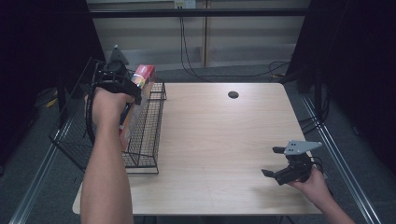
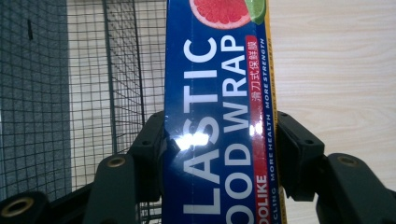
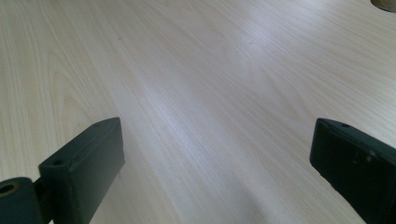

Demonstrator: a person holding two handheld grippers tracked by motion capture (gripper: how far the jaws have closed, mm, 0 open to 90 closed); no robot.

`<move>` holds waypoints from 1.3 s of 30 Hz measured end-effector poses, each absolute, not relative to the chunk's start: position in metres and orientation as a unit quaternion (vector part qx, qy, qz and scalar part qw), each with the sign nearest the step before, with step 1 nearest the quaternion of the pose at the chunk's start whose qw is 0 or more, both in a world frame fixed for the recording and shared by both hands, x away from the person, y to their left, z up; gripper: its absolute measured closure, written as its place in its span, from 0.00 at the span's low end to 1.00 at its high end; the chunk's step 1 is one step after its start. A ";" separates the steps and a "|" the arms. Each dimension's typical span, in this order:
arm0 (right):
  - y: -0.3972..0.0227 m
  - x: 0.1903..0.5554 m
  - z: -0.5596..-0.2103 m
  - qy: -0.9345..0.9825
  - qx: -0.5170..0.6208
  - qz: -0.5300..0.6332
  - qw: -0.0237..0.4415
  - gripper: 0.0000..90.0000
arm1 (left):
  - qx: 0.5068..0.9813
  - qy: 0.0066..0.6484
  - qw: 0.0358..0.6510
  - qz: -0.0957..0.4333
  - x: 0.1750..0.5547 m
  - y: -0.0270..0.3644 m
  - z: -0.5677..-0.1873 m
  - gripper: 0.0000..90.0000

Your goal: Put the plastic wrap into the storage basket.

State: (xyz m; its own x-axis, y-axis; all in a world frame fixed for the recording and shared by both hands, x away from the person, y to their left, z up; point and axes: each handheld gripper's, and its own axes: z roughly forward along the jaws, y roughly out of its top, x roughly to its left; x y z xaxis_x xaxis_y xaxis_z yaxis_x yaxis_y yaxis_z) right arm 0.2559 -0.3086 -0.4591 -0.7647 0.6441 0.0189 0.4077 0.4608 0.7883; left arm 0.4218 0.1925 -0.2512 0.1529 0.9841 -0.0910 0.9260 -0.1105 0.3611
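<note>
Jaws clamped around plastic wrap box (image 2: pixel 219 116)

Pale wood-grain table (image 1: pixel 219 140) with a round cable hole (image 1: pixel 233 94) near its far edge. Floor (image 1: pixel 42 144) is grey carpet, and metal rails (image 1: pixel 343 163) run along both sides of the table. Back wall (image 1: pixel 243 32) is beige panels with black cables (image 1: pixel 187 51) hanging down and trailing across the floor behind the far right corner. Both sides of the room are really dark, light's mostly on the tabletop.
</note>
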 end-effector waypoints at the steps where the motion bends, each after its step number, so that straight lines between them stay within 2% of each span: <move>1: -0.308 0.256 -0.459 0.843 0.312 0.414 0.144 0.03 | 0.739 0.647 0.168 0.086 0.421 0.195 -0.251 0.49; 39: -0.306 0.256 -0.460 0.842 0.313 0.414 0.145 0.03 | 0.696 0.689 0.168 0.109 0.408 0.250 -0.243 0.49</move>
State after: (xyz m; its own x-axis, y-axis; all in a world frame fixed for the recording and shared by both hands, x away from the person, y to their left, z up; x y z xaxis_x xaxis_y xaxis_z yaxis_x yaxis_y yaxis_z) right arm 0.2565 -0.3065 -0.4596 -0.7623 0.6470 0.0154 0.4075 0.4613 0.7881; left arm 0.4078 0.2499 -0.2427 0.0262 0.9964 -0.0811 0.9232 0.0070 0.3842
